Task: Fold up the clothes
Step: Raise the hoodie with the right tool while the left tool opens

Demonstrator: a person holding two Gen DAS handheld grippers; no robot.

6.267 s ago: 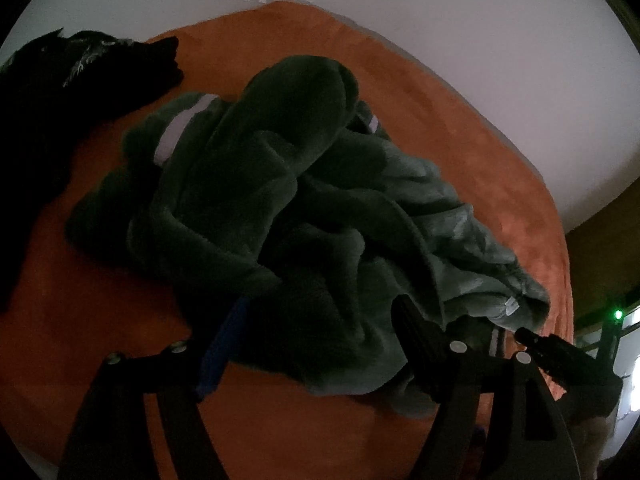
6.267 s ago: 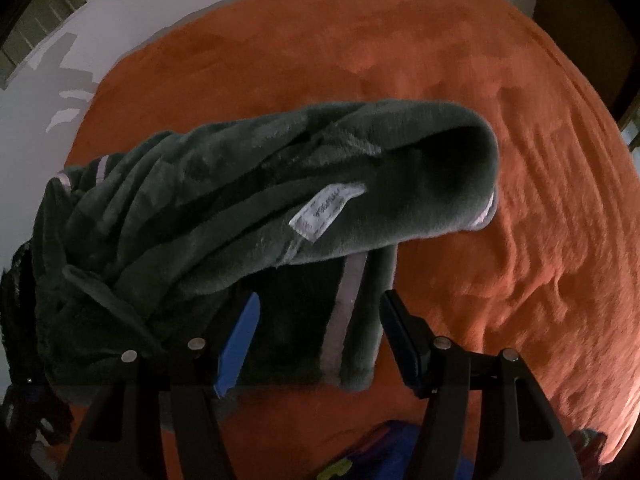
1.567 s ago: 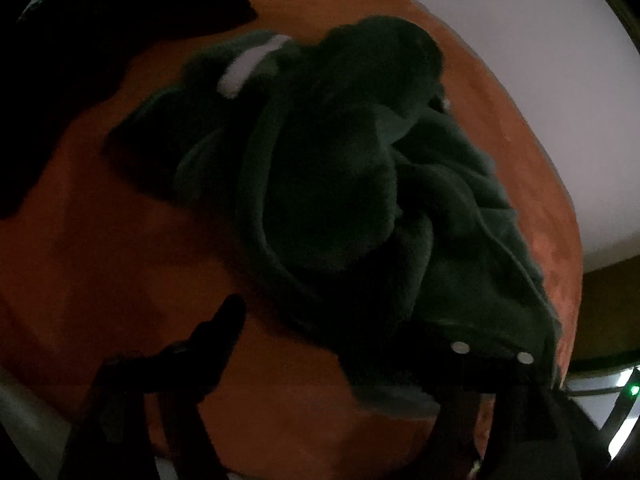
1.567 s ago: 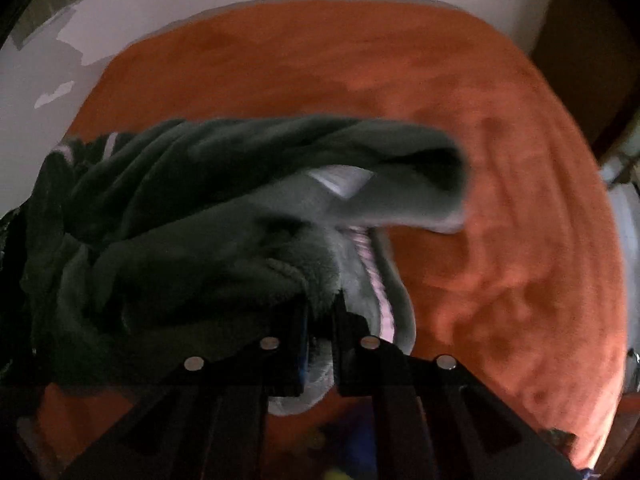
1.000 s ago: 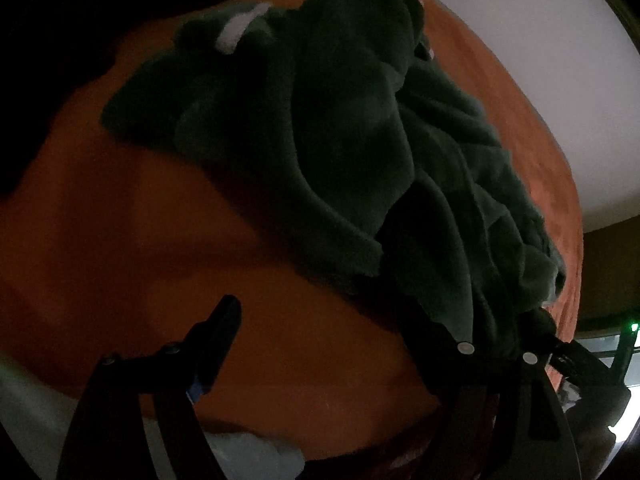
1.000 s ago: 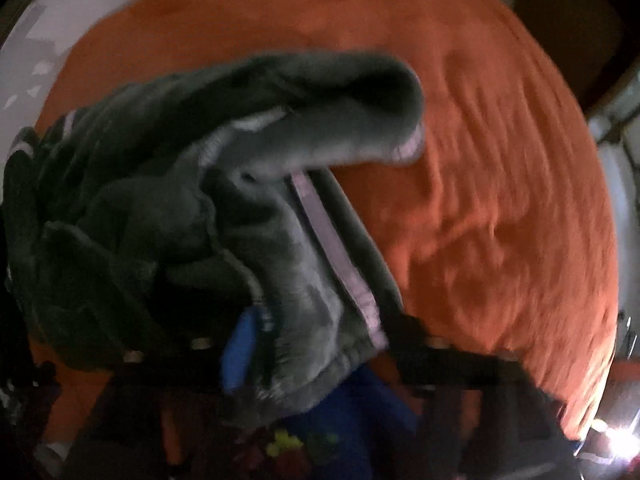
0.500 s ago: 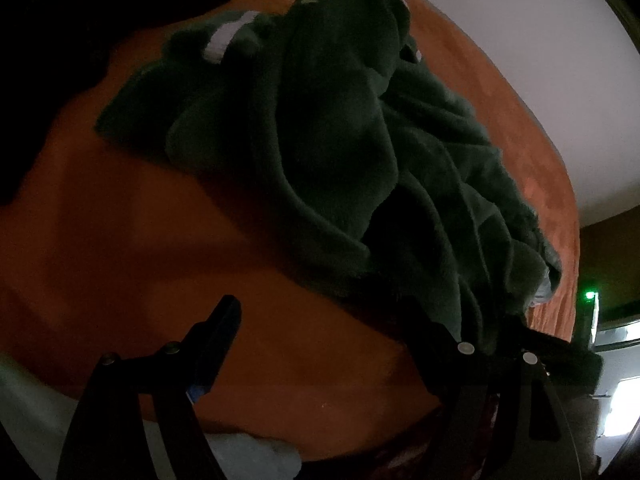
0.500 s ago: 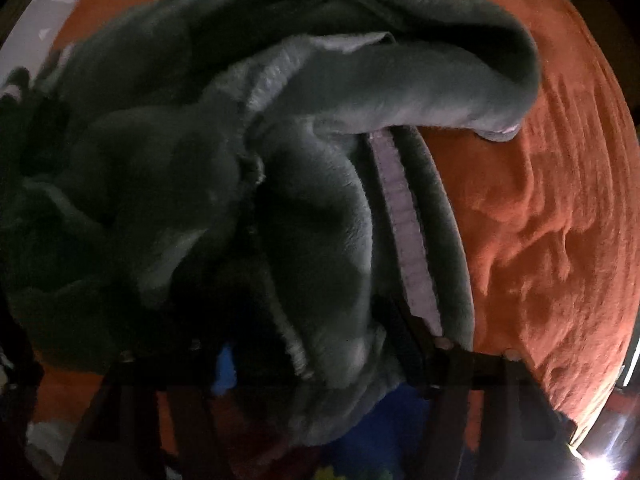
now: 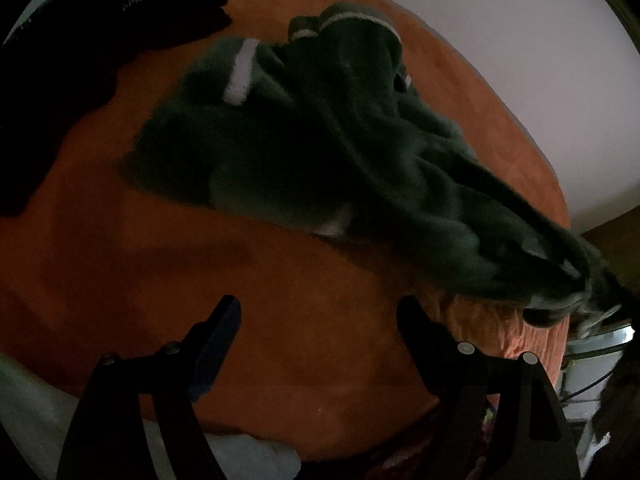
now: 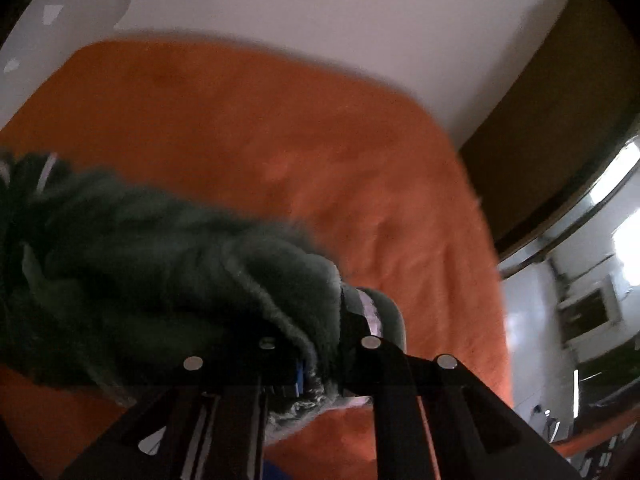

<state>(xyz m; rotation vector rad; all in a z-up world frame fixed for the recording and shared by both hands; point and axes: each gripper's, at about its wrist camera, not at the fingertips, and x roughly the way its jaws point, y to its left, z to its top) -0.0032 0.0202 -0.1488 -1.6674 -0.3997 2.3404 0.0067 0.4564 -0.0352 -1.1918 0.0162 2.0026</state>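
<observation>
A dark green fleece garment [image 9: 320,152] with pale stripes is spread in a crumpled heap across an orange bed cover [image 9: 160,264], and one end of it is drawn out toward the lower right of the left wrist view. A black piece of clothing [image 9: 80,40] is seen at the far left edge of the bed, apart from the green one. The left gripper [image 9: 320,320] is held wide apart above bare orange cover, with nothing between its blue-padded fingers [image 9: 218,332], just short of the garment's near edge. In the right wrist view the right gripper [image 10: 324,364] is seen with its jaws closing, and a thick bunch of the green fleece [image 10: 180,272] is pinched between them; the gathered cloth hides most of the fingers. A plain white wall [image 10: 300,12] is seen behind the bed, a dark brown panel [image 10: 560,112] stands at the right, and a bright window area [image 10: 624,248] shows beyond it. The room is dim, and the right view is blurred.
</observation>
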